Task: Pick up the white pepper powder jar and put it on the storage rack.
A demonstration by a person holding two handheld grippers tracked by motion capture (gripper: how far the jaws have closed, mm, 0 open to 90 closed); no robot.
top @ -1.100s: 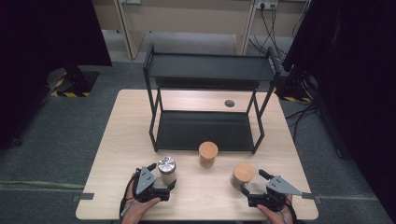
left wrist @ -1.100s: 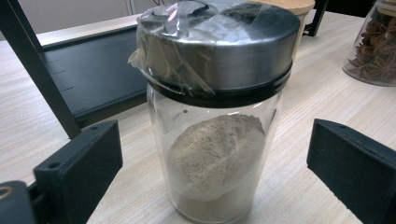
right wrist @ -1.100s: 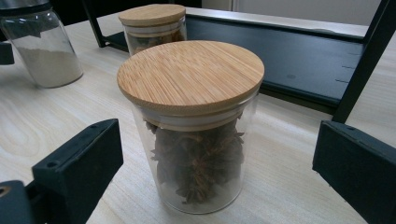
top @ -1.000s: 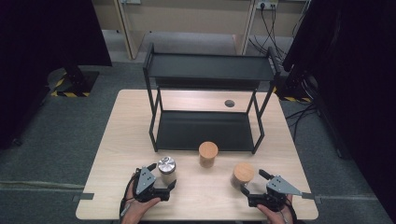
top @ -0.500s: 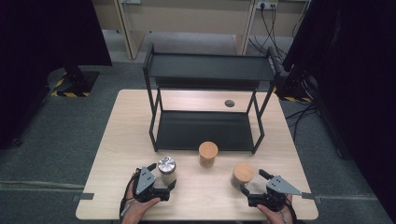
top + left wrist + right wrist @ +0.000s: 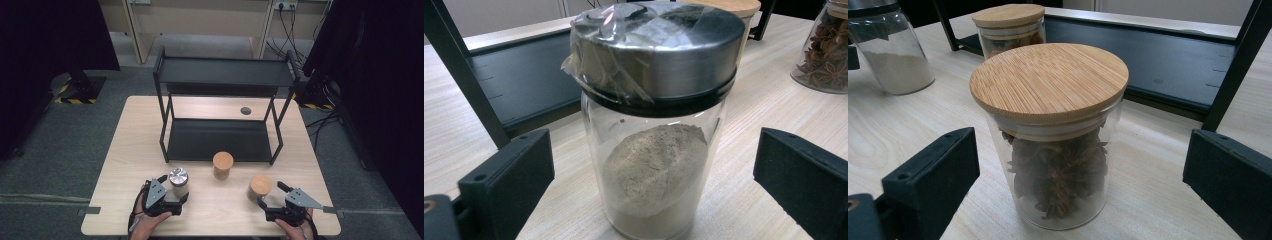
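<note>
A: Steel-lidded jar [image 6: 651, 125] of pale powder stands on the desk [image 6: 220, 210] at about 7 o'clock, upright, its cap wrapped in clear film. Left hand-held gripper [image 6: 172, 192] has its jaws apart, one either side of the glass, neither touching in the left gripper view.

B: And the right side?

A: Bamboo-lidded jar of star anise [image 6: 1053, 135] at about 5 o'clock, upright. Right hand-held gripper [image 6: 268, 194] also spread wide, jaws flanking the jar, clear gaps on both sides in the right gripper view.

B: So nothing lifted.

A: Correct. Both jars sit flat on the wood. Judgement: approach done, grasp not yet made on either.

B: Farther out?

A: Second bamboo-lidded jar [image 6: 223, 165] near centre, just in front of the black shelf rack [image 6: 225, 72] at 12 o'clock. Both tiers of the rack bare.

B: What is left, then?

A: Likely all of it: clamp each jar, lift, carry toward the rack, set down. Third jar untouched. Estimate: very early stage.
</note>
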